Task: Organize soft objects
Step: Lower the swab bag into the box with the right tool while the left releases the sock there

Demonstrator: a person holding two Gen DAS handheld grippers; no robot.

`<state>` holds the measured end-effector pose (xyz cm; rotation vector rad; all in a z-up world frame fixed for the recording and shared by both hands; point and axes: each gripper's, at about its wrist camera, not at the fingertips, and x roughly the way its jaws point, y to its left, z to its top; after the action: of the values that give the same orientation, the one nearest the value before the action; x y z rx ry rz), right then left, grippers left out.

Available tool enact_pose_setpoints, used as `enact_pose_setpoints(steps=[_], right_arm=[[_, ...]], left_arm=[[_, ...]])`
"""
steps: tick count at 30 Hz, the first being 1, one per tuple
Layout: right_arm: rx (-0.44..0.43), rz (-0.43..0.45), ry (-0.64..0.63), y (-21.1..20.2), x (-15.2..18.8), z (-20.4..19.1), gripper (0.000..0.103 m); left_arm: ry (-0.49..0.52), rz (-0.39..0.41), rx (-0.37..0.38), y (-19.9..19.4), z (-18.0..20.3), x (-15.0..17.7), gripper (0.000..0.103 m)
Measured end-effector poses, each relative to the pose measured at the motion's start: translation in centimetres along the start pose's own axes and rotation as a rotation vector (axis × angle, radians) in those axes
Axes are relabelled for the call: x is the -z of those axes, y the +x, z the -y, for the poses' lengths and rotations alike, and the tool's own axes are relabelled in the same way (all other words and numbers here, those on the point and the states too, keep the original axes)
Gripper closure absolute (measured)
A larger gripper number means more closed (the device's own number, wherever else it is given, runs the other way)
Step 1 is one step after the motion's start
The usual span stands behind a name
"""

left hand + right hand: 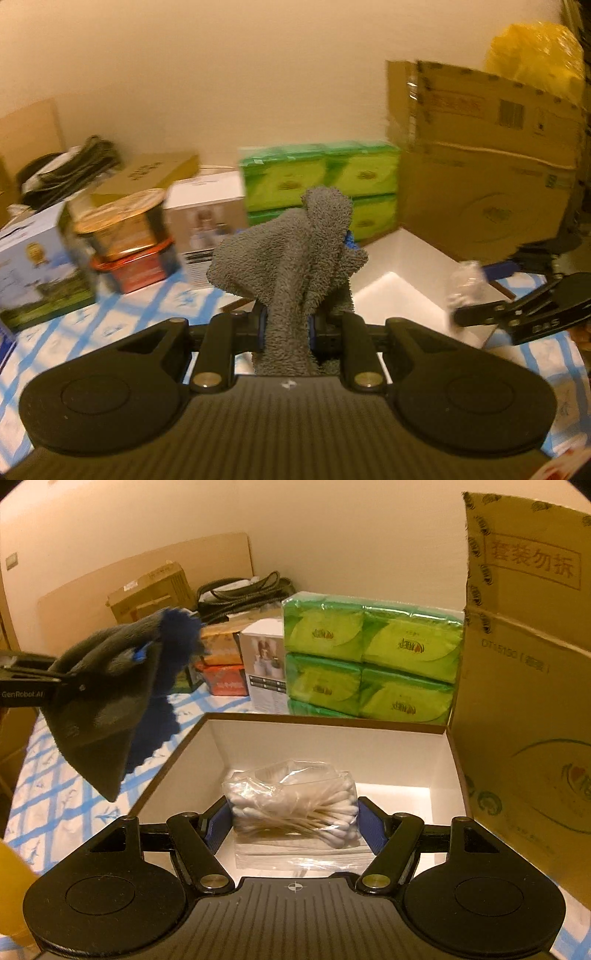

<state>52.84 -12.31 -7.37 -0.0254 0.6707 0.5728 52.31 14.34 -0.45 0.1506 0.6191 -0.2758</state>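
My left gripper (286,326) is shut on a grey terry cloth (291,251) and holds it in the air; the cloth also shows hanging at the left of the right wrist view (99,709), with a dark blue scalloped edge. My right gripper (293,821) is shut on a clear bag of cotton swabs (295,801) over the open white box (332,746). A flat clear packet (303,856) lies on the box floor under the bag. In the left wrist view the right gripper (491,310) and its bag (465,284) stand to the right over the box (399,280).
Green tissue packs (373,657) are stacked behind the box. A large cardboard carton (524,686) stands close on the right. Small boxes and tins (125,236), black straps (243,590) and cardboard line the back left. A blue-checked cloth (55,797) covers the table.
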Motion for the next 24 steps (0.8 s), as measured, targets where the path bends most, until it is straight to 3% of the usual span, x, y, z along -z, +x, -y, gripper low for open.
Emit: enact_pose_setpoints(steps=[3, 5, 13, 24], right_arm=[[0.001, -0.006, 0.004, 0.6, 0.0, 0.5, 0.032], [-0.001, -0.008, 0.009, 0.9, 0.0, 0.8, 0.032], [-0.007, -0.026, 0.007, 1.5, 0.3, 1.0, 0.032], [-0.001, -0.034, -0.004, 2.9, 0.0, -0.2, 0.032]], left_arm=[[0.031, -0.022, 0.044, 1.9, 1.0, -0.4, 0.082], [0.044, -0.038, 0.058, 3.0, 1.4, -0.4, 0.074], [0.08, -0.102, 0.047, 5.7, 2.1, 0.5, 0.06], [0.077, -0.146, 0.025, 6.0, 1.3, 1.5, 0.059]])
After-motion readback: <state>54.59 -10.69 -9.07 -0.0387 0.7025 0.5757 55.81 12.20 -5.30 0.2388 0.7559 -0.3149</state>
